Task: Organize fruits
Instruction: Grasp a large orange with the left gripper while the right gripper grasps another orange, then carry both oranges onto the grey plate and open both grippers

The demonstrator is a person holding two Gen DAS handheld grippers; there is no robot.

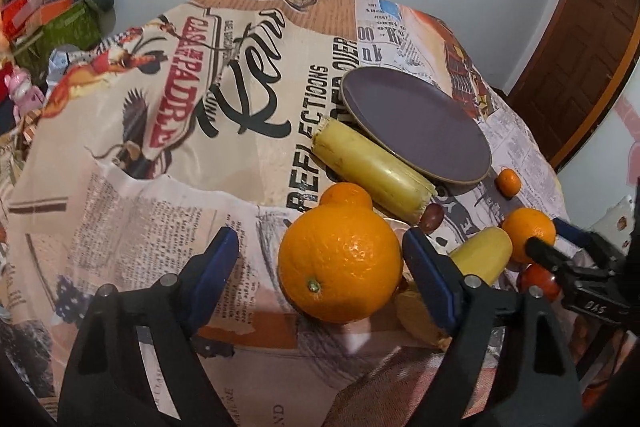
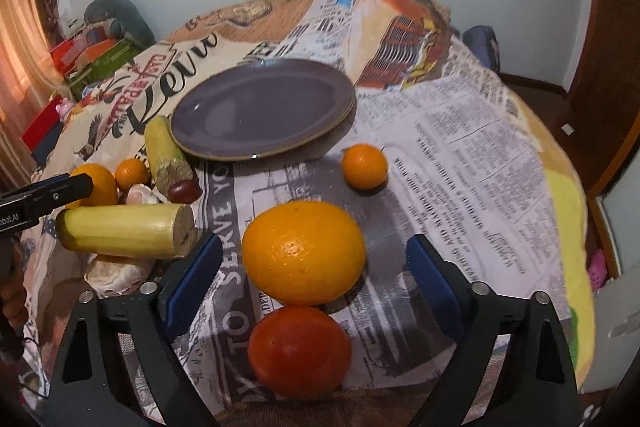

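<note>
My left gripper [image 1: 326, 269] is open around a big orange [image 1: 340, 263]; the fruit lies close to the right finger, with a wide gap to the left one. My right gripper [image 2: 314, 281] is open around another large orange [image 2: 304, 253], with gaps on both sides. A red-orange fruit [image 2: 300, 349] lies just nearer than it. An empty purple plate [image 1: 416, 123] [image 2: 260, 107] sits further back. Two cut banana pieces [image 2: 166, 151] [image 2: 124, 233], a small mandarin [image 2: 365, 166], a dark grape [image 2: 184, 190] and another small orange [image 2: 132, 173] lie around on the printed cloth.
The table's newspaper-print cloth [image 1: 160, 211] drops away at the right edge. Boxes and clutter [image 1: 52, 19] stand beyond the far left side, a wooden door [image 1: 580, 47] on the right. Pale peeled fruit pieces [image 2: 116, 271] lie under the near banana piece.
</note>
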